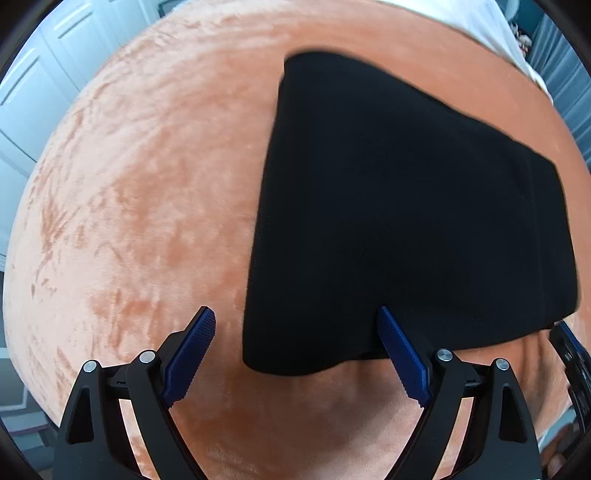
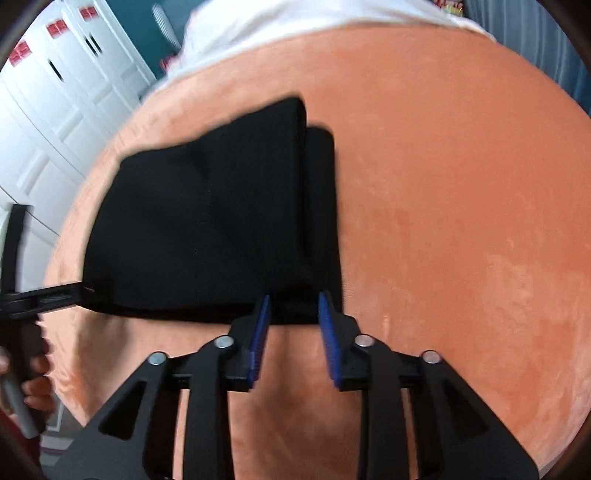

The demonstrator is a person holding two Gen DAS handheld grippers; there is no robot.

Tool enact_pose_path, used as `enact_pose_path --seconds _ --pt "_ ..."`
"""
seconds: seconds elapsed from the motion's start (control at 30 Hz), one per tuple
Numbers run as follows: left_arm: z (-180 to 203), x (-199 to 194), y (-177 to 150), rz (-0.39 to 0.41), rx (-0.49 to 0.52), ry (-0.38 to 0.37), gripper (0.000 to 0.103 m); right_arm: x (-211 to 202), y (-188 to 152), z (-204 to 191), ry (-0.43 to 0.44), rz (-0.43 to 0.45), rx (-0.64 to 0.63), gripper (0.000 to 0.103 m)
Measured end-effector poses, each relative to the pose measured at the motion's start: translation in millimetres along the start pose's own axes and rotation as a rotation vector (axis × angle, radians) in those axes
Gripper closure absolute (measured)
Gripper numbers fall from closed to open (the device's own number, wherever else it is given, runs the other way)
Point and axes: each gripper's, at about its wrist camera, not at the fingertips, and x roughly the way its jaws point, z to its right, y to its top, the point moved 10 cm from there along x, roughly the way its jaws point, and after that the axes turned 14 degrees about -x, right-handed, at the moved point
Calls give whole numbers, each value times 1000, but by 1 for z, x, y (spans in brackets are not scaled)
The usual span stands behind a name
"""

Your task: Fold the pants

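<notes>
The black pants (image 1: 406,221) lie folded into a compact stack on an orange plush blanket (image 1: 129,221). In the left wrist view my left gripper (image 1: 293,314) is wide open above the stack's near left corner, holding nothing. In the right wrist view the pants (image 2: 214,221) show as layered folds with a narrower layer sticking out on the right. My right gripper (image 2: 293,301) is open, its blue pads (image 2: 258,332) at the near right edge of the stack, nothing between them. The left gripper's body (image 2: 44,295) shows at the stack's left edge.
The blanket (image 2: 461,221) covers a bed, with a white sheet (image 2: 295,22) at the far end. White panelled closet doors (image 2: 55,110) stand to the left of the bed. A hand (image 2: 33,387) holds the other gripper's handle at the lower left.
</notes>
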Motion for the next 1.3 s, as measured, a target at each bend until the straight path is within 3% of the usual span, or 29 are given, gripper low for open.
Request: enact_pose_path --seconds 0.03,0.07,0.2,0.3,0.4,0.5,0.57,0.6,0.63,0.73,0.8,0.87,0.97,1.0,1.03,1.07,1.13,1.23,1.3 --pt "-2 -2 0 9 -12 -6 16 -4 -2 4 -30 10 -2 31" --pt "-3 -1 0 1 -26 -28 16 -3 -5 6 -26 12 8 28" --pt "-2 13 -1 -68 -118 -124 16 9 -5 5 127 7 117 29" --pt "4 17 0 -110 -138 -185 16 5 11 2 152 48 151 29" --pt "9 -6 9 -40 -147 -231 16 3 40 -7 193 89 171 29" --pt "10 -13 18 20 -123 -186 16 28 63 -20 183 48 94 29" --pt "13 -11 23 18 -110 -154 16 52 64 -25 178 -14 59 42" --pt "13 -11 25 17 -109 -151 16 58 65 -29 162 -35 35 75" --pt "14 -14 27 21 -111 -147 16 51 69 -33 175 -15 19 91" --pt "12 -25 36 54 -98 -146 16 5 75 -21 127 86 1 92" --pt "9 -23 36 68 -74 -129 16 8 61 0 88 62 28 91" --pt "11 -11 35 57 -56 -125 16 39 37 13 84 -41 44 80" --pt "11 6 28 14 -47 -112 16 27 33 19 170 7 152 69" --pt "12 9 27 9 -55 -120 16 18 34 23 118 18 146 49" --pt "11 11 28 7 -67 -131 16 12 34 26 74 35 141 21" --pt "10 11 27 0 -87 -145 16 10 32 26 57 40 136 14" --pt "2 19 29 -24 -139 -192 15 26 20 16 129 -15 155 15" --pt "-9 25 26 -48 -215 -240 5 45 9 -8 249 -45 202 15" --pt "-10 33 24 -54 -244 -267 5 57 5 -15 259 -30 241 16"
